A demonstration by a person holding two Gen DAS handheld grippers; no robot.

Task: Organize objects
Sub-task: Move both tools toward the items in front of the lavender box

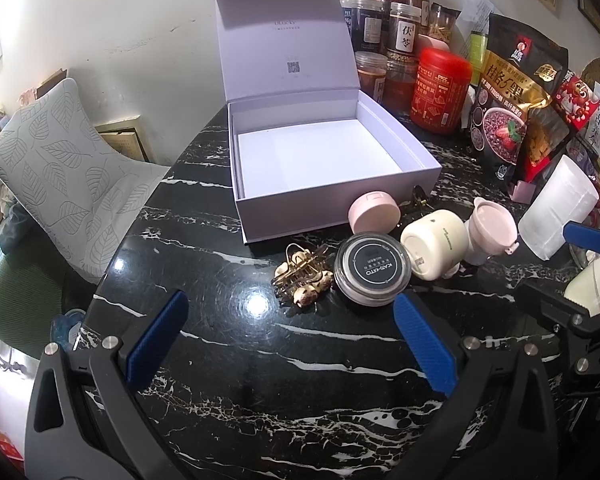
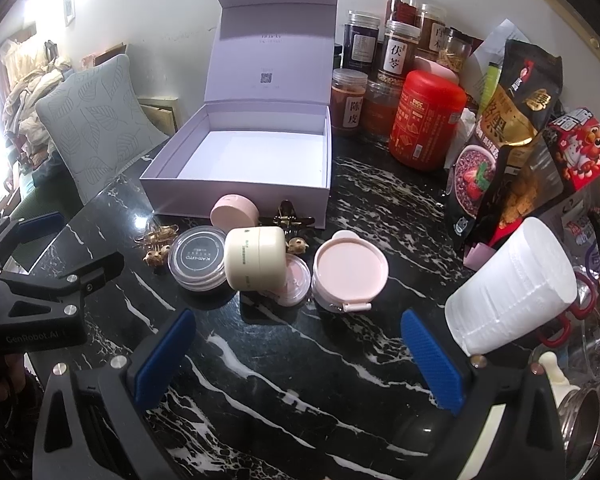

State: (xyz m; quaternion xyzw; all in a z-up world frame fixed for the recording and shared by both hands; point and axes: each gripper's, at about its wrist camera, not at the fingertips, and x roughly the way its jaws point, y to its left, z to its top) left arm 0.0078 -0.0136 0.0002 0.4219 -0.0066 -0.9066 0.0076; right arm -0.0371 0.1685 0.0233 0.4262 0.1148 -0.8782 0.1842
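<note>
Tongs (image 2: 296, 356) view alone shows pink jar (image 2: 296, 278) behind cream jar (image 2: 256, 258).

The left gripper (image 1: 288, 344) fills the bottom of its own view, its 2 blue-padded fingers (image 1: 156, 338) spread wide with nothing between them. The right gripper (image 2: 296, 360) sits likewise at the bottom of its view, its 2 fingers (image 2: 432, 360) equally wide apart and holding nothing. Each shows at the other view's edge.

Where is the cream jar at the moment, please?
In both views the cream jar lies tipped on its side, between the black-lidded jar and the pink compact, in front of the open box.
</note>
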